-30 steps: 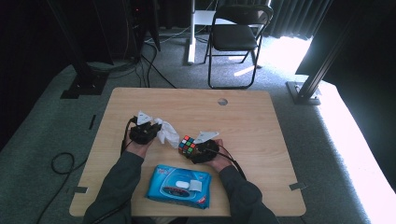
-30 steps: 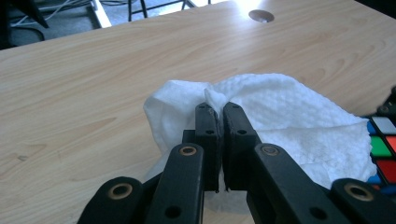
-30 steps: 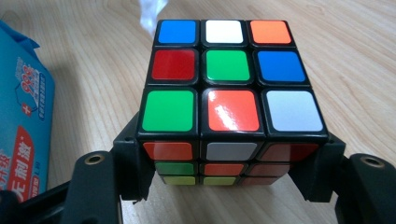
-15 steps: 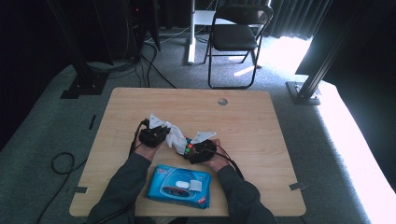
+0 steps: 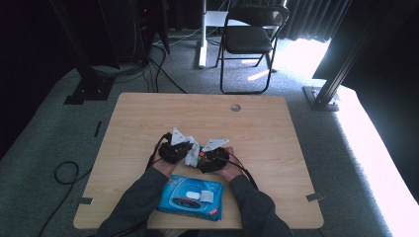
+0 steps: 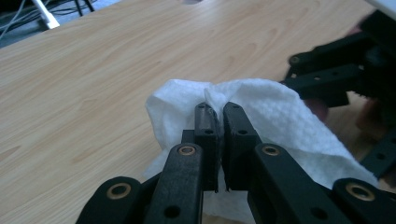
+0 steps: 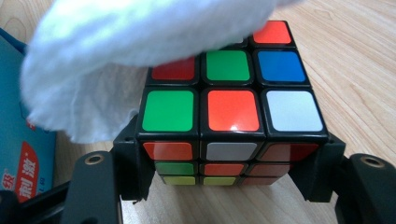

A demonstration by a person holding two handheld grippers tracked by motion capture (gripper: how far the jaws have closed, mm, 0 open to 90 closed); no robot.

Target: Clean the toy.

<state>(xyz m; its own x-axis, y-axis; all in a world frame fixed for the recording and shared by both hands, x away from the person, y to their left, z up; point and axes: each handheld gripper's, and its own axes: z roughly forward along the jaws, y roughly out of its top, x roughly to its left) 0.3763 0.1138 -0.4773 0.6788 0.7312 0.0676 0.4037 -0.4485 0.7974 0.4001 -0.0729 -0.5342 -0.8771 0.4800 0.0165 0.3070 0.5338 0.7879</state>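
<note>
The left gripper has its two black jaws pinched together on a fold of a white wet wipe, whose soft, dimpled, crumpled sheet bulges out on both sides of the jaws and hangs toward the table. In the high view this gripper sits just left of the right one, with the wipe between them.

The right gripper clamps a Rubik's cube between its jaws, one pad on each side face. The cube is a hard, glossy plastic block with black edges and square stickers in green, orange, red, blue, white and yellow. It has no long axis; it is held with one face up toward the camera and its edges square to the jaws. The wipe lies draped over the far left part of the cube's top face, touching it. In the high view the right gripper and the cube are near the middle of the table, slightly toward the person.

The table is a pale wood-grain top with rounded corners and a round cable hole near its far edge. A blue soft pack of wipes lies flat at the near edge between the person's dark sleeves. Around the table is grey carpet with trailing cables; a black folding chair stands beyond, beside dark curtains and a bright patch of daylight.
</note>
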